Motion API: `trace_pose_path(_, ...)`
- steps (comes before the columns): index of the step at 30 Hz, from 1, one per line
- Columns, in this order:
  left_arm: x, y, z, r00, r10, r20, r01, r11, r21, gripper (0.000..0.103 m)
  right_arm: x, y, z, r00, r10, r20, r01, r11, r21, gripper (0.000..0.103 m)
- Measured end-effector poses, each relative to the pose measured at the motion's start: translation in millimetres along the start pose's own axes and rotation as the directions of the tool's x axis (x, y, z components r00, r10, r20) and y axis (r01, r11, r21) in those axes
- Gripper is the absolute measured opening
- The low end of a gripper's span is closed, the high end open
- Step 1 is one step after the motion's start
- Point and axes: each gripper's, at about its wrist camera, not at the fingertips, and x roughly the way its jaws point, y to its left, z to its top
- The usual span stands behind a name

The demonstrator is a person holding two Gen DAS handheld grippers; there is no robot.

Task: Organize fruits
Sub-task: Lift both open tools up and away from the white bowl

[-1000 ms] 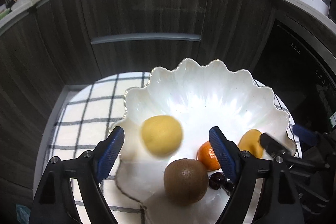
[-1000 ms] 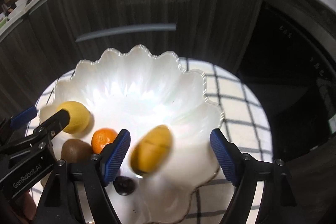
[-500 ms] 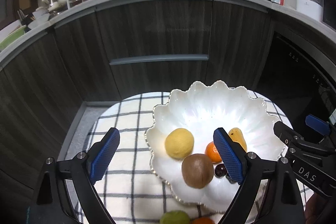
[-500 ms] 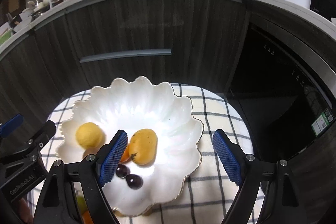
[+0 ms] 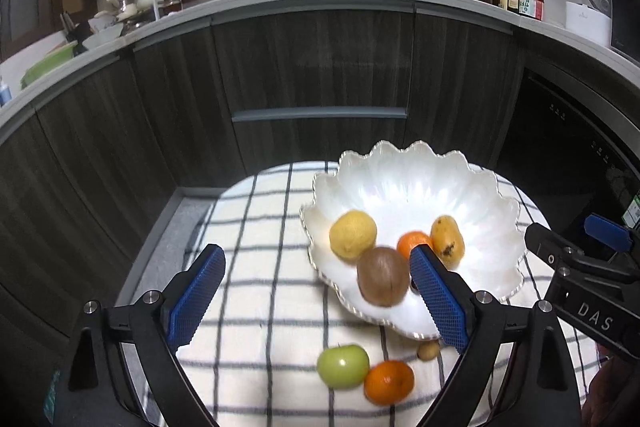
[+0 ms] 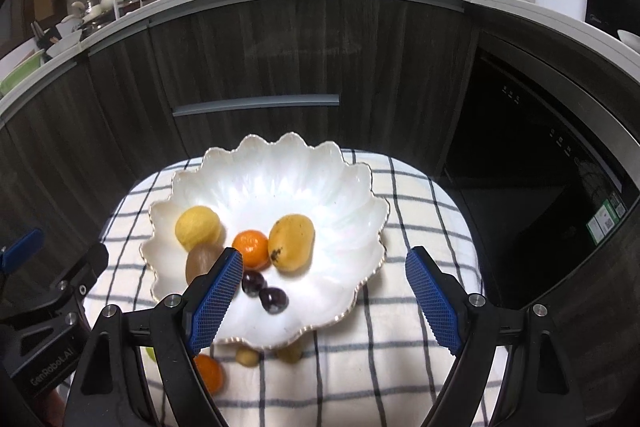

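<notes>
Green tomato (image 5: 343, 364) and tangerine (image 5: 389, 381) lie touching before the bowl (image 5: 404, 171).

each tool (image 5: 318, 297) is black, with blue cross-hatched pads (image 5: 438, 297), silver screws and white lettering on the side.

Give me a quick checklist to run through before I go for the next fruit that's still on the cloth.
1. Left gripper empty: ok, its jaws have just been opening, nothing between them.
2. Right gripper empty: ok, open, holding nothing.
3. Fruit left outside the scalloped white bowl: not ok, green apple, orange and a small brownish fruit lie on the checked cloth.
4. Room in bowl: ok, far half bare.
5. Bowl fruit settled: cannot tell, kiwi looks blurred.
</notes>
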Motion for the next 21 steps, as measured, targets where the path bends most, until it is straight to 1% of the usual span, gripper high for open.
trace_pose_path(10,-5.8,-10.0,-37.8,1.000,0.011,-0.020,-0.011,1.000,0.004,0.094,-2.8,-9.7,-31.5,0.999,-0.002,-0.037,0.002,1.000,0.005,0.084)
trace_pose_path(15,-7.1,-12.4,-54.0,1.000,0.001,-0.030,-0.002,1.000,-0.010,0.094,-3.3,-13.0,-42.9,0.999,-0.004,-0.045,0.004,1.000,-0.001,0.084)
trace_pose_path(21,-7.7,-22.1,-70.6,1.000,0.019,-0.017,-0.019,1.000,-0.007,0.094,0.1,-21.1,-55.9,0.998,-0.017,-0.063,0.016,1.000,-0.005,0.084)
